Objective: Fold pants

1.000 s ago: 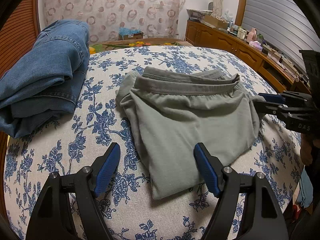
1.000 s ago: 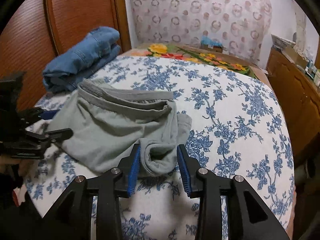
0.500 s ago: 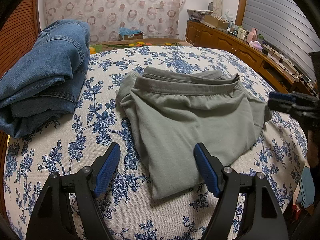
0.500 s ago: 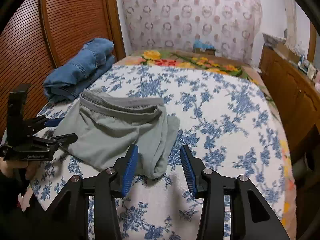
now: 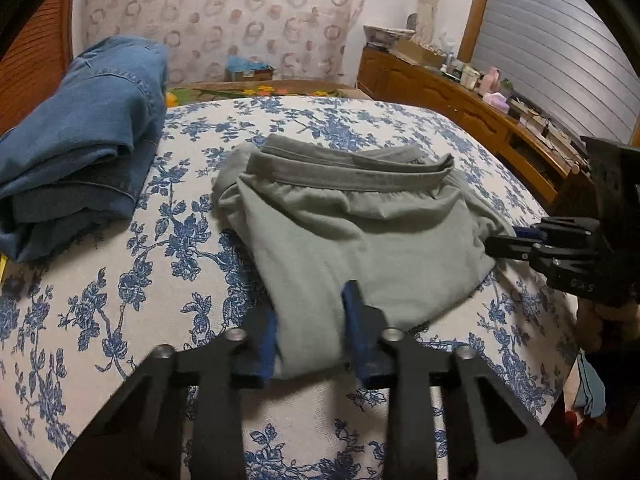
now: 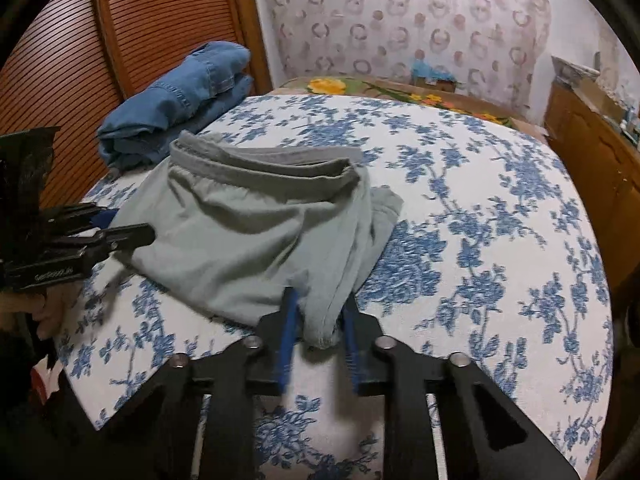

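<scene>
Grey-green pants point(image 5: 360, 240) lie folded on the bed, waistband at the far side. My left gripper point(image 5: 310, 332) is at their near left corner; its jaws are closing and the blue pads squeeze the cloth between them. My right gripper point(image 6: 320, 336) is at the near right corner point(image 6: 320, 320), its jaws also closing with a bunch of cloth pinched between the pads. Each gripper shows in the other view: the right gripper point(image 5: 508, 240) at the pants' right edge, the left gripper point(image 6: 128, 226) at their left edge.
The bed point(image 5: 120, 280) has a white sheet with blue flowers. Folded blue jeans point(image 5: 88, 132) lie at its far left, by a slatted wooden panel point(image 6: 60, 60). A cluttered wooden cabinet point(image 5: 440, 88) runs along the right. A hand point(image 6: 48, 312) holds the left gripper.
Both grippers' jaws have narrowed from wide apart onto the pants' near corners. The right gripper came back in against the pants' right edge.
</scene>
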`<state>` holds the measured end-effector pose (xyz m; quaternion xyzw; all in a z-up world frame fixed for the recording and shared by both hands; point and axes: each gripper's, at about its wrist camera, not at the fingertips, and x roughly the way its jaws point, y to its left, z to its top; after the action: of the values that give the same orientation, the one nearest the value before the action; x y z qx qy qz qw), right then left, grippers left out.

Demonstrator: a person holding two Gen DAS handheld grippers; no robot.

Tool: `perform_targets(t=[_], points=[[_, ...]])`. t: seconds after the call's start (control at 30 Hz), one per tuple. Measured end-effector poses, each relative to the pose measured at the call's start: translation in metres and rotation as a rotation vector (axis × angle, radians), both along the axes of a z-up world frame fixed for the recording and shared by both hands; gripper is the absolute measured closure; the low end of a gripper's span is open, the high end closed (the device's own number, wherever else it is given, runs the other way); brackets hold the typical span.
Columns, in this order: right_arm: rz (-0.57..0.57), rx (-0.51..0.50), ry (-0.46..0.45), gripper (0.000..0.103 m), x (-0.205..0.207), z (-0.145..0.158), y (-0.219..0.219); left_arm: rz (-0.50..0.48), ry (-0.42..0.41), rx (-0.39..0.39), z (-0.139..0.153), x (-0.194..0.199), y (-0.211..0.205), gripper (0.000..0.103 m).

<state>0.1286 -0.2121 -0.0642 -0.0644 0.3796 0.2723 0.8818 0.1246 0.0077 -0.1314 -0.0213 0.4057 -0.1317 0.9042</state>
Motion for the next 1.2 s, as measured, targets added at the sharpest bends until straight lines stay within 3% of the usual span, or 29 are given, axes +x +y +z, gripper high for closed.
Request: perform_targets(t=[0.1, 0.53, 0.73, 0.83, 0.93, 1.0, 1.07, 1.2], points=[[0.011, 0.013, -0.01, 0.09, -0.005, 0.004, -0.003, 0.006, -0.005, -0.012, 0.003, -0.005, 0.0, 0.087], [0.033, 0.091, -0.021, 0.091, -0.063, 0.013, -0.036, -0.054, -0.023, -0.051, 0.026, -0.068, -0.009, 0.088], [0.035, 0.11, -0.024, 0.091, -0.079, 0.019, -0.041, -0.059, -0.027, -0.004, 0.03, -0.082, -0.016, 0.087], [0.018, 0.1, -0.021, 0.091, -0.078, 0.017, -0.04, -0.052, -0.008, 0.014, 0.027, -0.08, -0.016, 0.08], [0.005, 0.092, -0.025, 0.084, -0.081, 0.02, -0.039, -0.034, 0.006, 0.026, 0.024, -0.077, -0.014, 0.065], [-0.004, 0.084, -0.038, 0.081, -0.085, 0.023, -0.041, -0.032, -0.002, 0.03, 0.025, -0.076, -0.012, 0.048], [-0.015, 0.077, -0.055, 0.075, -0.086, 0.028, -0.043, -0.028, -0.005, 0.037, 0.026, -0.075, -0.011, 0.048], [-0.027, 0.072, -0.071, 0.072, -0.084, 0.032, -0.046, -0.016, -0.011, 0.048, 0.027, -0.064, -0.009, 0.048]])
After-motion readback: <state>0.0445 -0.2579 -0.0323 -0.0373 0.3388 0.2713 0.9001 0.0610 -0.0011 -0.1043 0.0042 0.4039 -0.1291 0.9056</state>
